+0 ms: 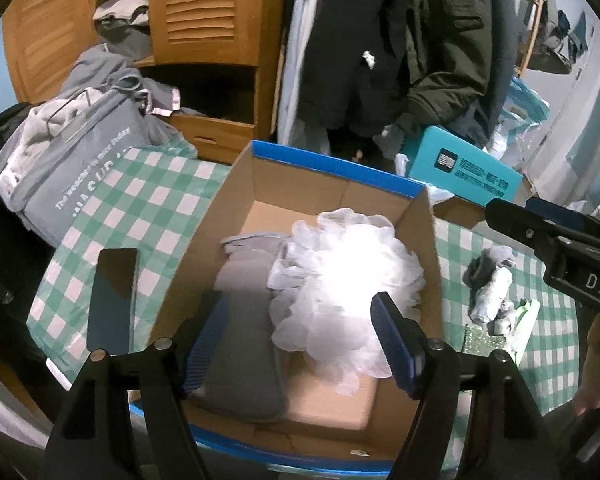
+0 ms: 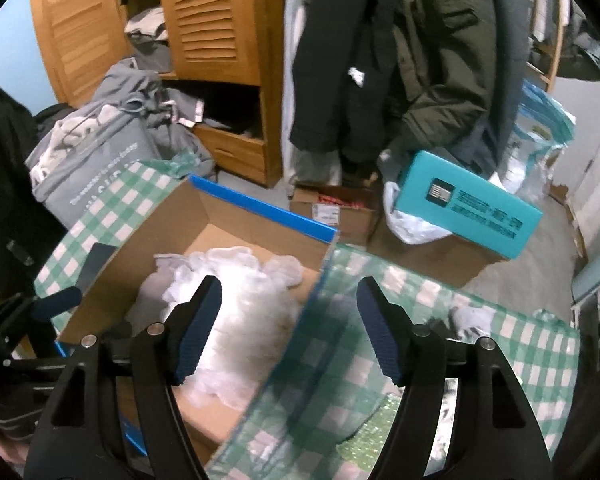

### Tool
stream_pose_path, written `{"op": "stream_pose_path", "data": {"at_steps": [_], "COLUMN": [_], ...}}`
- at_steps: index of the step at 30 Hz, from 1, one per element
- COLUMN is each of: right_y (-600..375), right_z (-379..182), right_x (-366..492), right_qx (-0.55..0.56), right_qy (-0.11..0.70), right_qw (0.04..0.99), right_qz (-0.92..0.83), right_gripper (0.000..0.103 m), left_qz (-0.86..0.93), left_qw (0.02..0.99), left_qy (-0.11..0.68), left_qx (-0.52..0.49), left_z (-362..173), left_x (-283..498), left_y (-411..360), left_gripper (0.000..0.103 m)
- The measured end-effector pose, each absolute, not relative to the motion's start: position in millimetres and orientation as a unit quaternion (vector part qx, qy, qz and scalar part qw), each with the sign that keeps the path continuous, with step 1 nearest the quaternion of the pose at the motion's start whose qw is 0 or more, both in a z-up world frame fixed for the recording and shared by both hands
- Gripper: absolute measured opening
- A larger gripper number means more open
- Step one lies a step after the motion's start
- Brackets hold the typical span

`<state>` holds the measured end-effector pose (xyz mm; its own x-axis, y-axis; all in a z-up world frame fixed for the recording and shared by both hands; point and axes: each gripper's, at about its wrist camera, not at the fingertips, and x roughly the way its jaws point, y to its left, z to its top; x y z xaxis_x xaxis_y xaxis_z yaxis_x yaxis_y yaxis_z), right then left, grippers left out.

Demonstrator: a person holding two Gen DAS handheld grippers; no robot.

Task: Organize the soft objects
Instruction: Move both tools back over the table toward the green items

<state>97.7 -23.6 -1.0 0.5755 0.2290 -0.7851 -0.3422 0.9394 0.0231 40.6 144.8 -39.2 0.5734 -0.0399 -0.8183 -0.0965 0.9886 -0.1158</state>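
An open cardboard box (image 1: pixel 420 248) with blue edges stands on a green checked cloth. Inside lie a white mesh bath pouf (image 1: pixel 348 280) and a folded grey cloth (image 1: pixel 244 312). My left gripper (image 1: pixel 300 336) is open and empty, hovering above the box. My right gripper (image 2: pixel 290 328) is open and empty, over the box's right wall (image 2: pixel 300 320); the pouf (image 2: pixel 236 304) shows left of it. It also shows in the left wrist view (image 1: pixel 540 236) at the right. A bundle of rolled grey and white socks (image 1: pixel 492 292) lies on the cloth right of the box.
A dark phone (image 1: pixel 114 300) lies on the cloth left of the box. A sparkly sponge (image 1: pixel 484 340) and a green item (image 1: pixel 526 324) lie by the socks. A grey bag of clothes (image 1: pixel 76 172), a wooden wardrobe (image 1: pixel 204 12), hanging coats (image 1: pixel 420 40) and a teal box (image 1: pixel 460 164) stand behind.
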Motion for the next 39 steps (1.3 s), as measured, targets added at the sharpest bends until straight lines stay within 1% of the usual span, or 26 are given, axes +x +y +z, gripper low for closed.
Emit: {"op": "stream_pose_path", "data": {"at_steps": [5,16,19,31,32,35,39], "right_y": [-48,-101,-114,-175,-181,-199,-224], "right_z": [-3,-8,-9,-21,-23,-29,-40], "right_x": [97,96,94,83,83,82,81], "right_qx": [-0.056,-0.031,-0.026,-0.007,-0.006,-0.002,0.009], "right_qy": [0.438,0.450,0.451,0.465,0.467,0.473,0.484], "right_qw": [0.886,0.887,0.888,0.884,0.884,0.881,0.875], "right_qz": [0.141,0.097,0.088,0.042,0.036,0.019,-0.002], "right_gripper": [0.070,0.070,0.070,0.070,0.070,0.070,0.070], "left_qz": [0.000,-0.033,-0.039,-0.084,-0.089,-0.100,-0.106], "left_qw": [0.886,0.884,0.883,0.876,0.875,0.872,0.867], "left_qy": [0.460,0.465,0.467,0.475,0.477,0.479,0.486], "left_qx": [-0.066,-0.042,-0.039,-0.011,-0.008,0.007,0.033], "left_z": [-36,-34,-35,-36,-37,-43,-50], "left_x": [41,45,46,48,48,47,48], "left_y": [128,88,78,21,14,-4,-28], "left_gripper": [0.078,0.078,0.080,0.081,0.081,0.087,0.087]}}
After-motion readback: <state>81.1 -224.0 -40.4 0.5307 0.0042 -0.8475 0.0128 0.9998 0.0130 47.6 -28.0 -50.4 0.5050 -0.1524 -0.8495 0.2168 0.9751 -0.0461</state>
